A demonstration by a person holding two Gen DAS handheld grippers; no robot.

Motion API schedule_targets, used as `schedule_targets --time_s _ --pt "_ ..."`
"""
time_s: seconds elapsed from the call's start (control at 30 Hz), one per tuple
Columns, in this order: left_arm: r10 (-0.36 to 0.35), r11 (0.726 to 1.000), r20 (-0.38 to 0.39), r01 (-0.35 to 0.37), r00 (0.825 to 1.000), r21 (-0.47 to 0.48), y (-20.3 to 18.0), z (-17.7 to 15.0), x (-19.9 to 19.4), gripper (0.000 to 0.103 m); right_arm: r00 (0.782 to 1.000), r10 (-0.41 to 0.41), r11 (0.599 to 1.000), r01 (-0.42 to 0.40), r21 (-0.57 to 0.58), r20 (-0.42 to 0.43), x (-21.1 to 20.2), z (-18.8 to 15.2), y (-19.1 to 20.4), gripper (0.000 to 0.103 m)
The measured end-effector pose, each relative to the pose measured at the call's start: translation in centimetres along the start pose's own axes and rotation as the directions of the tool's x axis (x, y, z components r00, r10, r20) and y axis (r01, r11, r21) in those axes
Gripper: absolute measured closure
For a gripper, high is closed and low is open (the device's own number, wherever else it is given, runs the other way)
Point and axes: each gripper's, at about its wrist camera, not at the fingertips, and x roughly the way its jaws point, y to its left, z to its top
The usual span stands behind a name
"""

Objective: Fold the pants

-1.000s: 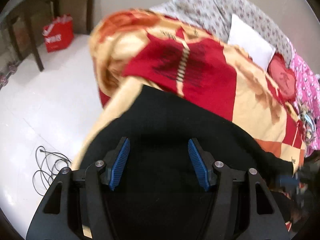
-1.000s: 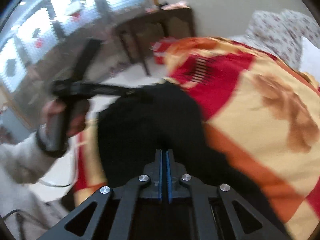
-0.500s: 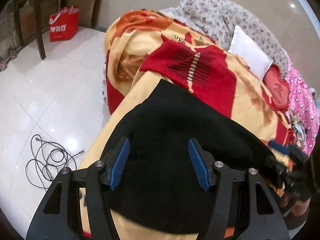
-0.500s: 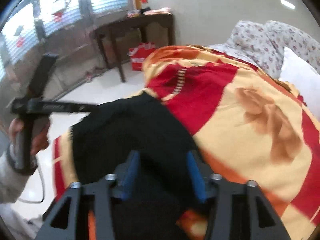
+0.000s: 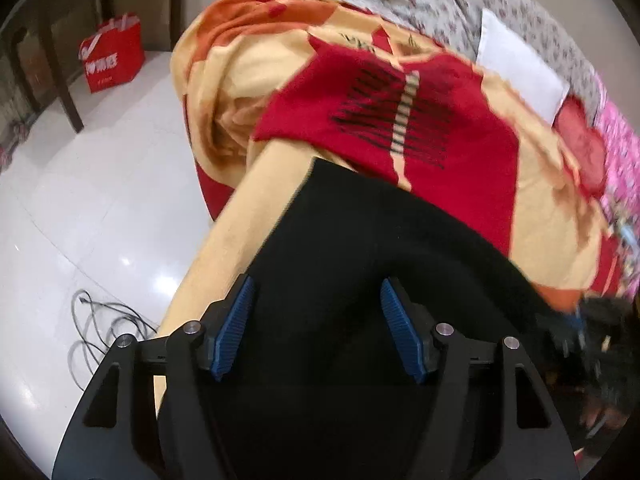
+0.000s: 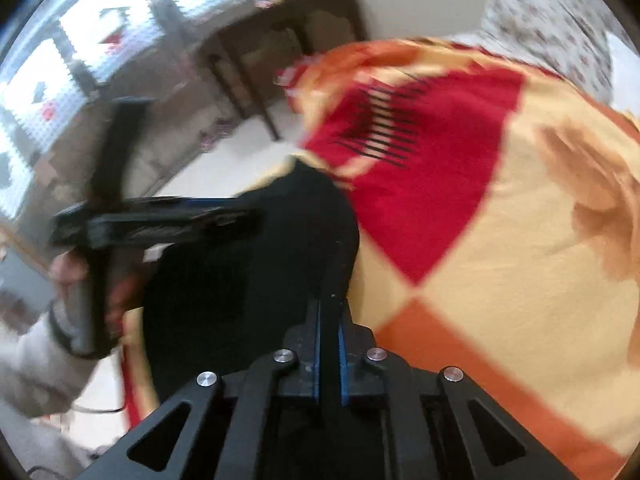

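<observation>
The black pants point(image 5: 360, 264) lie on a yellow, red and orange blanket point(image 5: 460, 152) at the bed's near edge. My left gripper point(image 5: 316, 328) is open just above the pants, its blue pads apart with black cloth showing between them. In the right wrist view the pants point(image 6: 260, 272) stretch from my right gripper point(image 6: 330, 344) toward the left. The right gripper is shut on a fold of the pants, with black cloth pinched between the blue pads. The left gripper's body point(image 6: 152, 224) and the hand holding it show blurred at the left of that view.
The bed drops to a white tiled floor point(image 5: 92, 208) on the left, where a cable point(image 5: 100, 328) lies. A red bag point(image 5: 112, 58) stands by a dark wooden table point(image 6: 280, 28). A white pillow point(image 5: 516, 68) and floral bedding lie at the far end.
My right gripper opened half a second ago and has now shut again on the pants. My left gripper stayed open and shifted a little over the pants.
</observation>
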Motion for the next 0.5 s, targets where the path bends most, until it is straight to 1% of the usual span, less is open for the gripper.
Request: schedule_targets --time_s 0.03,0.1,0.17,0.23,0.3,0.37,0.4,0.43,0.47,0.5 --pt "-0.011 1.000 0.033 0.012 0.999 -0.028 0.7 -0.2 -1.3 0.037 1.000 0.013 0.999 -0.012 -0.046 0.022 -1.4 -0.4 2.1 0.097" --pt "-0.025 0.998 0.108 0.032 0.994 -0.063 2.3 -1.0 -4.4 0.037 0.999 0.015 0.994 -0.010 -0.107 0.047 -3.2 -1.7 5.3 0.097" --pt "-0.024 0.993 0.176 0.044 0.984 -0.108 4.3 -2.3 -7.6 0.037 0.999 0.006 0.992 0.001 -0.130 0.052 -4.1 -3.6 8.2 0.097" --pt "-0.035 0.988 0.204 0.065 0.978 -0.143 5.9 -3.6 -9.7 0.037 0.998 -0.003 0.989 0.011 -0.144 0.059 -3.8 -6.2 10.4 0.097" --pt "-0.037 0.980 0.223 0.078 0.974 -0.182 7.3 -5.2 -11.2 0.037 0.998 -0.043 0.984 0.051 -0.173 0.050 -2.1 -8.4 12.1 0.097" --pt "-0.021 0.978 0.226 0.067 0.974 -0.196 8.1 -6.5 -12.1 0.037 0.997 -0.072 0.986 0.073 -0.152 0.017 0.2 -10.4 12.8 0.093" --pt "-0.014 0.978 0.229 0.061 0.973 -0.199 8.3 -7.2 -12.5 0.037 0.997 -0.075 0.988 0.075 -0.134 0.006 0.8 -11.0 12.7 0.093" --pt "-0.011 0.978 0.231 0.058 0.973 -0.199 8.2 -7.7 -12.8 0.037 0.997 -0.073 0.991 0.074 -0.108 0.016 0.9 -11.2 12.2 0.093" --pt "-0.011 0.979 0.230 0.058 0.973 -0.198 8.1 -8.1 -13.0 0.037 0.998 -0.058 0.995 0.060 -0.074 0.040 0.2 -11.5 12.1 0.091" --pt "-0.019 0.978 0.229 0.066 0.973 -0.196 8.0 -8.5 -13.2 0.037 0.998 -0.020 0.999 0.022 -0.024 0.061 -0.8 -11.7 11.6 0.090"
